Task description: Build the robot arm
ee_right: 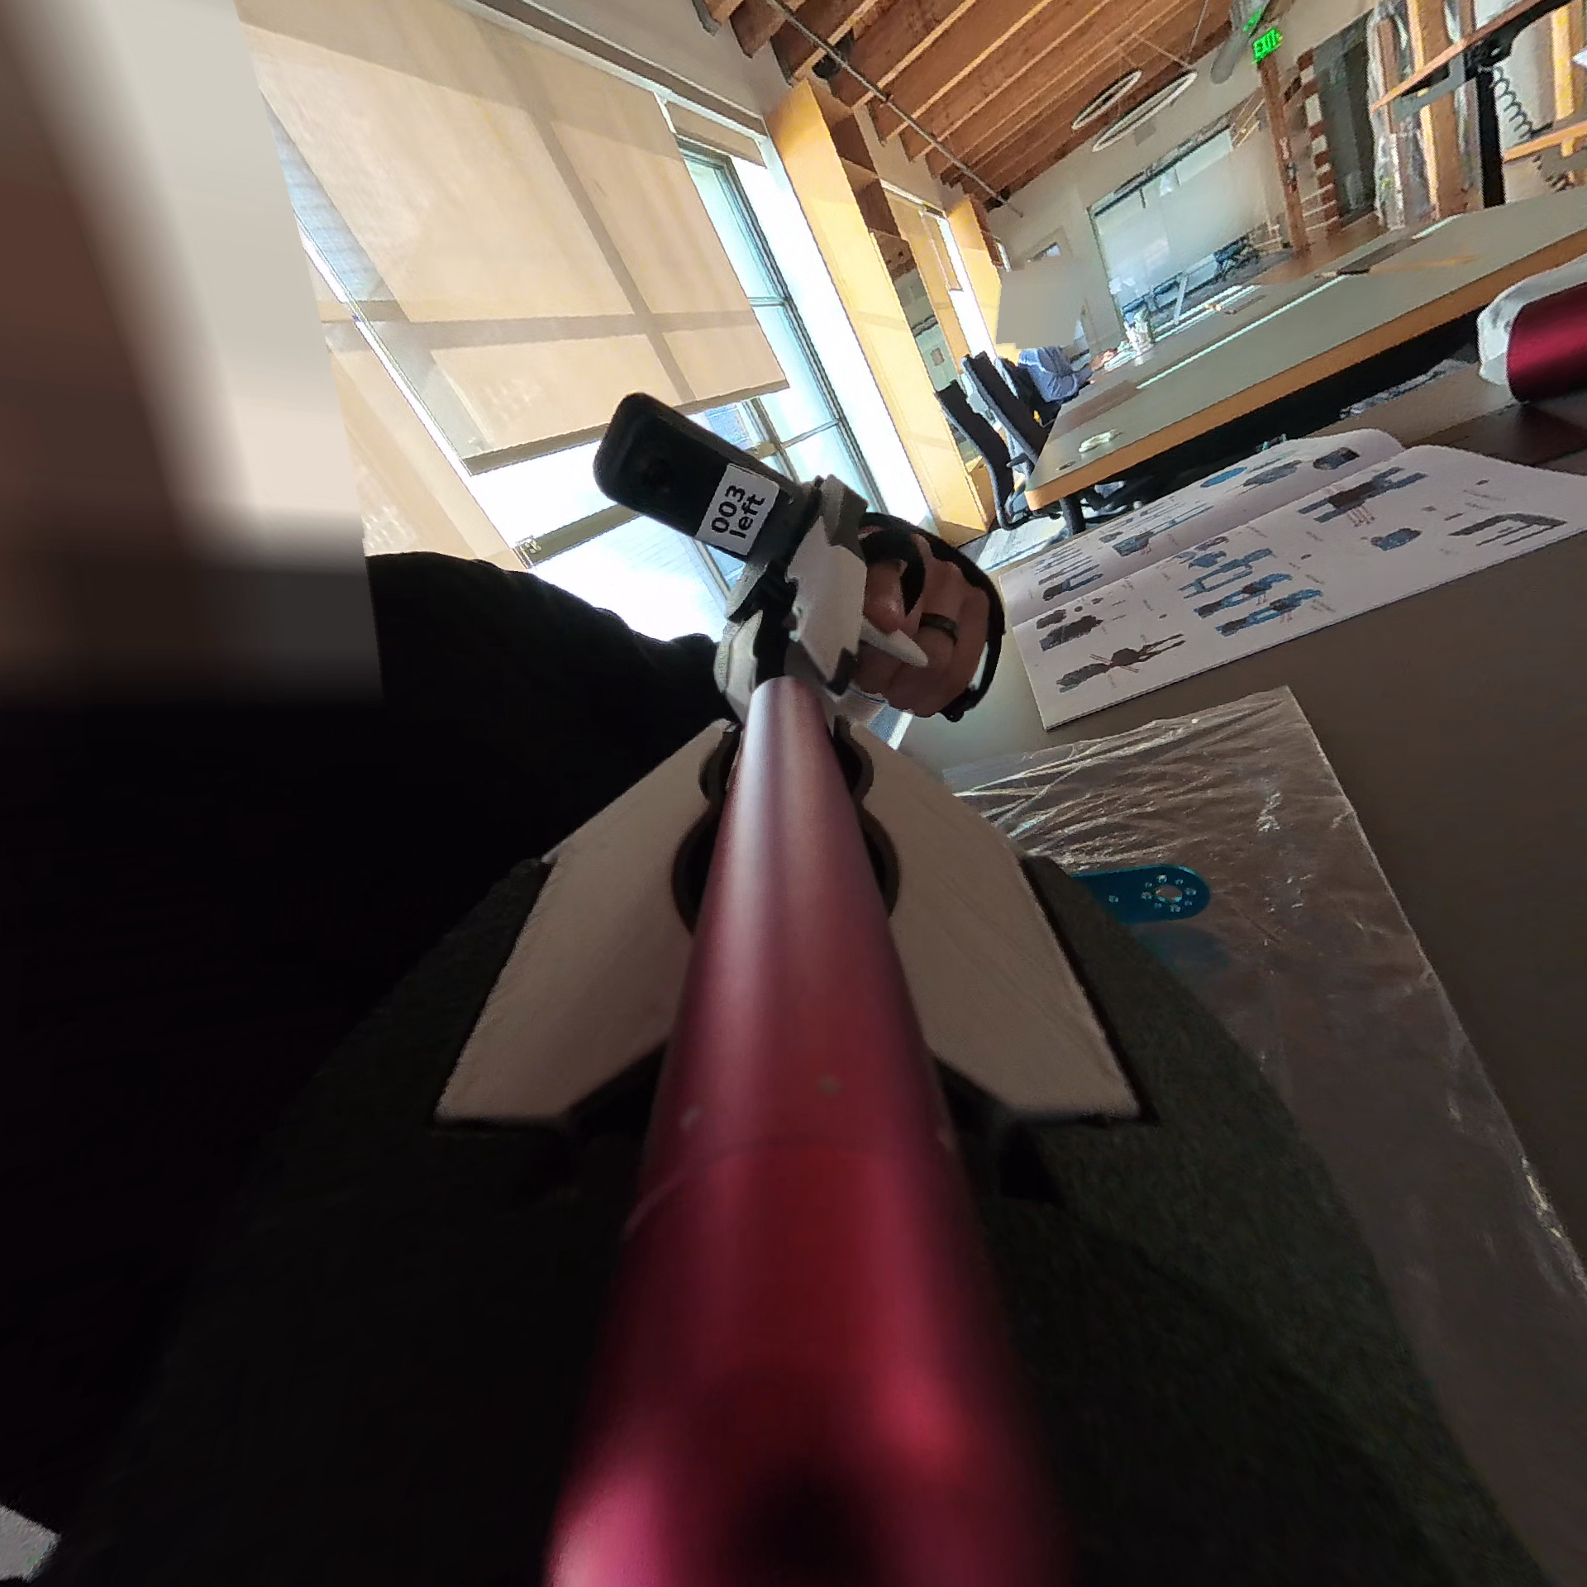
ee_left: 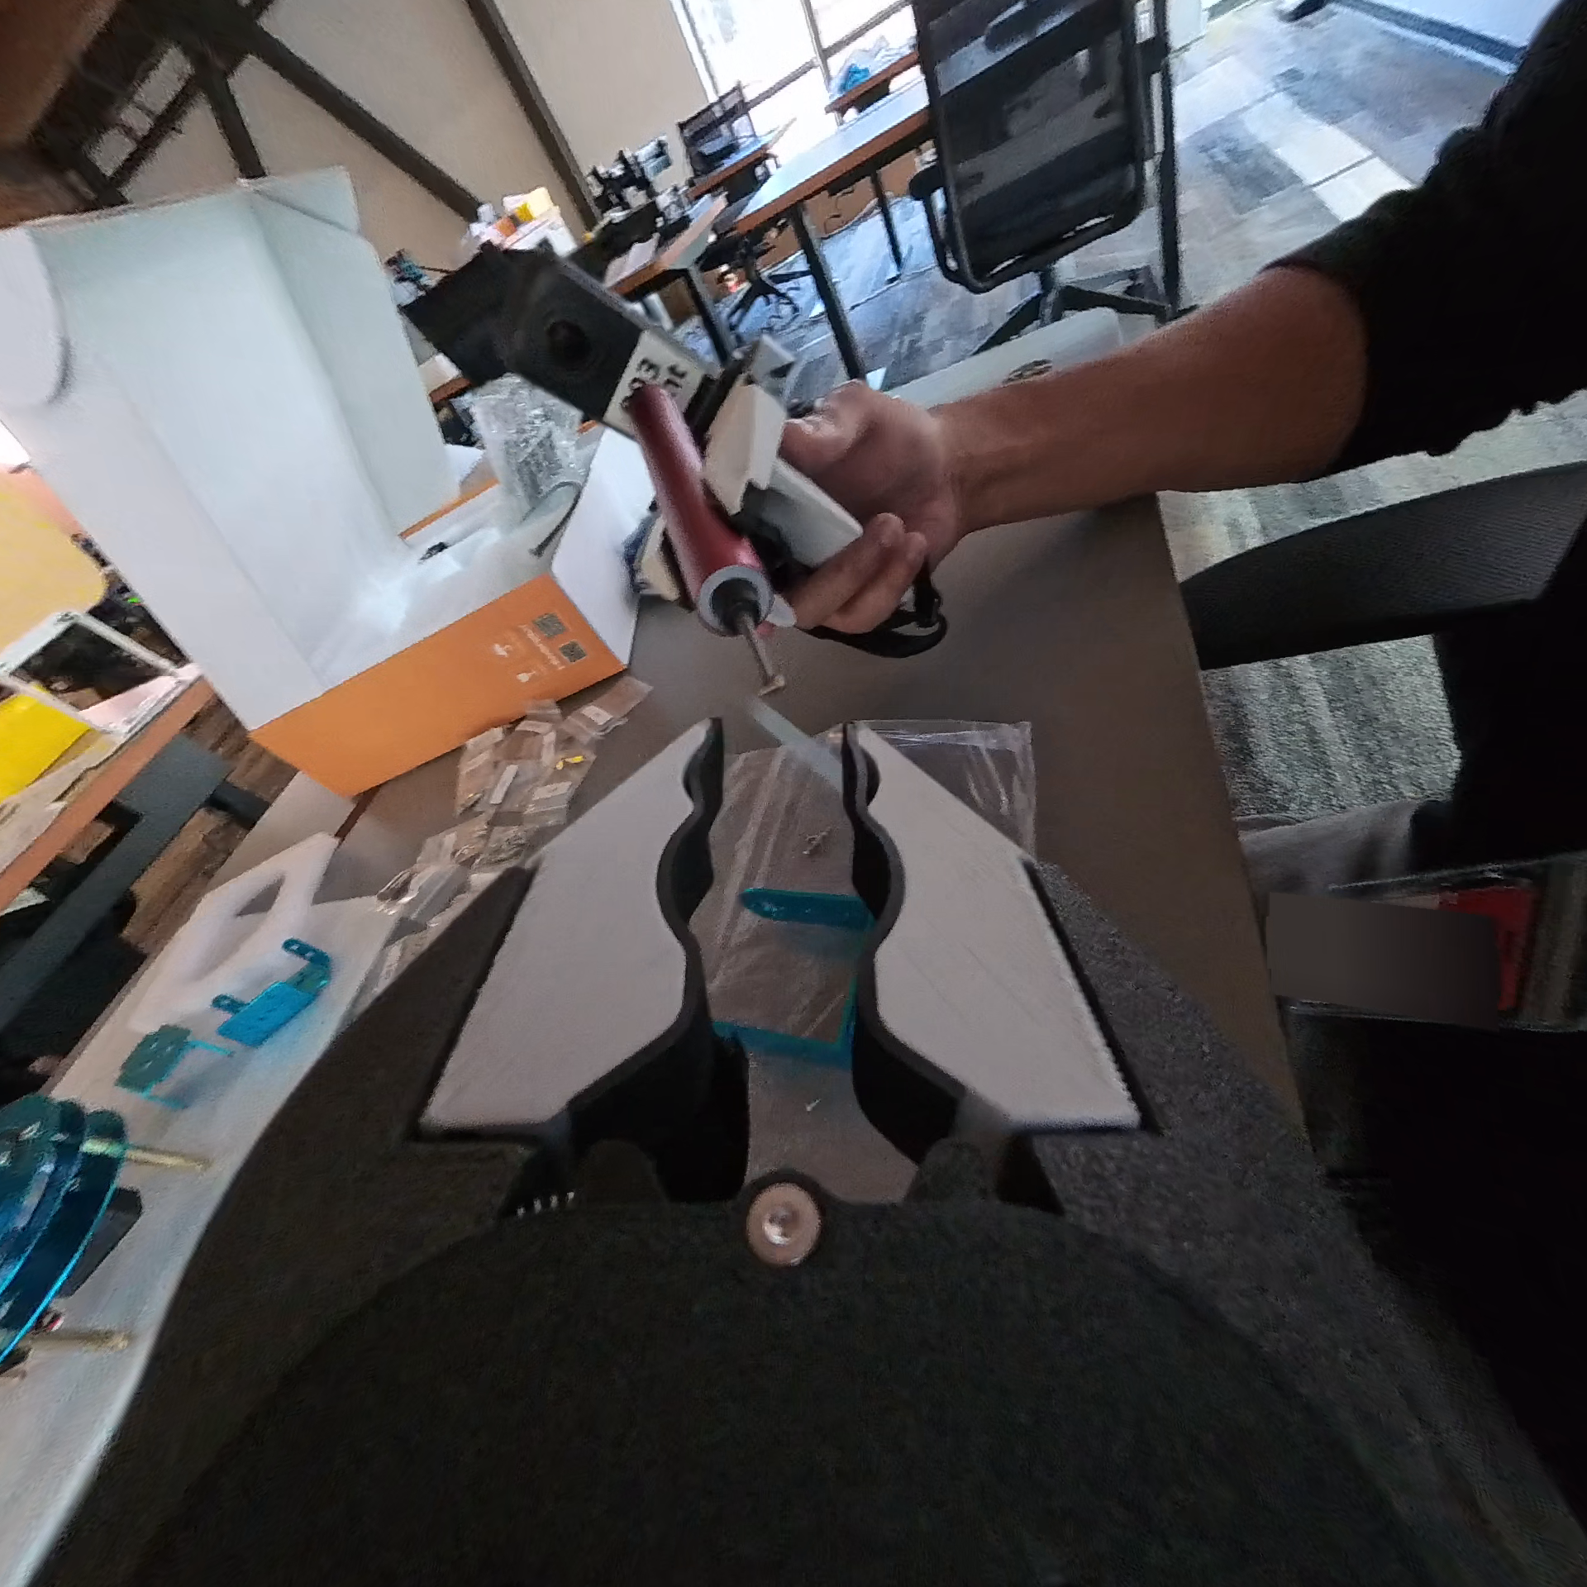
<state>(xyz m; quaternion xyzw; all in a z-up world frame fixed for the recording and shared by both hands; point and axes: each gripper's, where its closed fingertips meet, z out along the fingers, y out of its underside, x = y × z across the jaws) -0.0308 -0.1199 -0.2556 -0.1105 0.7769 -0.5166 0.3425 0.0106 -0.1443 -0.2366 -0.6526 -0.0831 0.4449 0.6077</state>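
Clamping a red screwdriver point(ee_right: 799, 1073) in my right hand-held gripper point(ee_right: 786, 747), my left hand-held gripper point(ee_left: 777, 747) gapes above a blue bracket point(ee_left: 803, 910).

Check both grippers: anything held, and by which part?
Right gripper is shut on the red screwdriver, fingers clamped around its handle barrel. Left gripper is open and holds nothing, above a teal bracket on the plastic bag.

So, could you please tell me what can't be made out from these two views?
- Left wrist view: the teal bracket is partly covered by the left gripper's fingers; whether they touch it is unclear.
- Left wrist view: the contents of the small bags are too small to make out.
- Right wrist view: the red screwdriver in the right gripper hides its own tip.
- Right wrist view: a blue plate is cut off by a finger.
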